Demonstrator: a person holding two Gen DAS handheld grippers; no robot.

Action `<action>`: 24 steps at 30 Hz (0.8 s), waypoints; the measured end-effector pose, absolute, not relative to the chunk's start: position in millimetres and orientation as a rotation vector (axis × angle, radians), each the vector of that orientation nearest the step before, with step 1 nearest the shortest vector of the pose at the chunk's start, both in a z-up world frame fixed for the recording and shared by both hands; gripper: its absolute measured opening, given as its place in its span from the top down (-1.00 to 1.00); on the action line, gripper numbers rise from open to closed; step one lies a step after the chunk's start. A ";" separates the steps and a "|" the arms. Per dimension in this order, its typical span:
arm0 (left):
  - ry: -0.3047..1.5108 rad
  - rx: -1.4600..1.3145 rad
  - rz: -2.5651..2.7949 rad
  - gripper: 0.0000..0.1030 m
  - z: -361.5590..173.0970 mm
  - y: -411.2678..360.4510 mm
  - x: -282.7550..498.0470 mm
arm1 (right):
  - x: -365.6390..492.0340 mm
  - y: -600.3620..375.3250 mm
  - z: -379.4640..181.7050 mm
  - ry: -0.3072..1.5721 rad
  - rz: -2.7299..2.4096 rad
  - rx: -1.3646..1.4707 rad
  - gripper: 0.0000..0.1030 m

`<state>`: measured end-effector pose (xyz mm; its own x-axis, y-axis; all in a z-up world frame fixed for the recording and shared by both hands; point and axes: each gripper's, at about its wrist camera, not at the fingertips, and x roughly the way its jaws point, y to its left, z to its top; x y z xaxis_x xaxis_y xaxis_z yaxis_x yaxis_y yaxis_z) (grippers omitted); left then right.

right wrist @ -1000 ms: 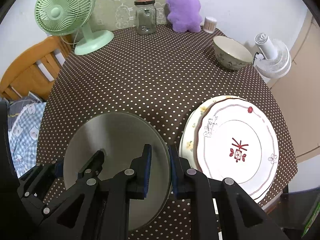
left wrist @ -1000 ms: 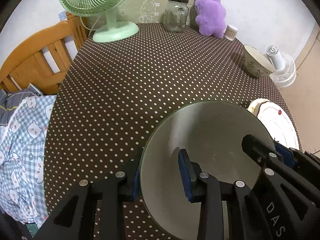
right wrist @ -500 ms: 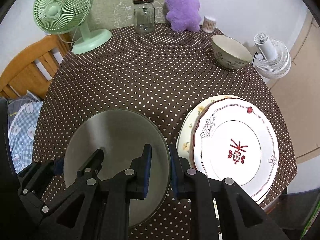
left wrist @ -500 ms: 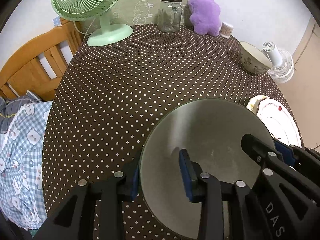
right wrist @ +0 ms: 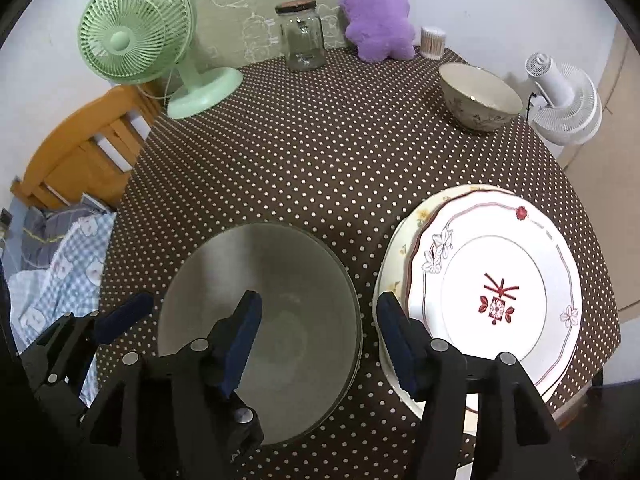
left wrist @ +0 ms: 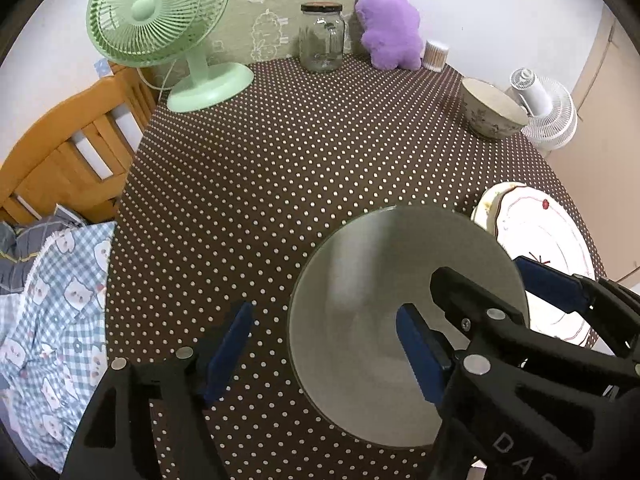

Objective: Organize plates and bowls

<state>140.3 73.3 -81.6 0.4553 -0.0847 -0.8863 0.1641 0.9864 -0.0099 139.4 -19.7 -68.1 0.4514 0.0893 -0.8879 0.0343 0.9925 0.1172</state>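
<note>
closest to both cameras, on the near part of the brown polka-dotted worktop (right wrist: 320,152), sits the frosted glass bowl (right wrist: 260,320), upright on the cloth. the left gripper (left wrist: 324,344) straddles the bowl's left rim with its jaws opening, one blue pad outside over the cloth and the other over the bowl's inside, neither pressing on the glass. the right gripper (right wrist: 318,334) straddles the bowl's right rim the same way, jaws opening, left pad above the bowl's inside and right pad over the gap toward the plates, clear of the rim. just beside the bowl on the right lies a stack of plates (right wrist: 492,292), a white one with a red motif on top of a cream one. farther back near the right edge stands a ceramic bowl (right wrist: 480,96), well apart from the rest. along the far edge stand a green fan (right wrist: 136,40), a glass jar (right wrist: 302,36), a purple plush toy (right wrist: 378,16) and a small container of cotton swabs (right wrist: 433,42).
</note>
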 end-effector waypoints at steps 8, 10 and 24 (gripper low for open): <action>1.029 0.046 -0.097 -0.55 -57.3 61.8 142.6 | 143.9 -35.8 -47.0 1.053 0.084 0.127 -0.29; 1.018 0.034 -0.080 -0.55 -48.7 56.8 144.7 | 147.5 -38.8 -37.5 1.037 0.096 0.096 -0.29; 0.960 -0.017 0.022 -0.55 -8.2 6.1 163.1 | 179.7 -94.7 14.5 0.974 0.142 0.039 -0.62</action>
<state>163.1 6.1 -8.2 0.5735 0.0116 -0.8191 -0.0263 0.9996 -0.0042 179.7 -94.7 14.5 0.5537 0.1379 -0.8212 -0.1025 0.9900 0.0972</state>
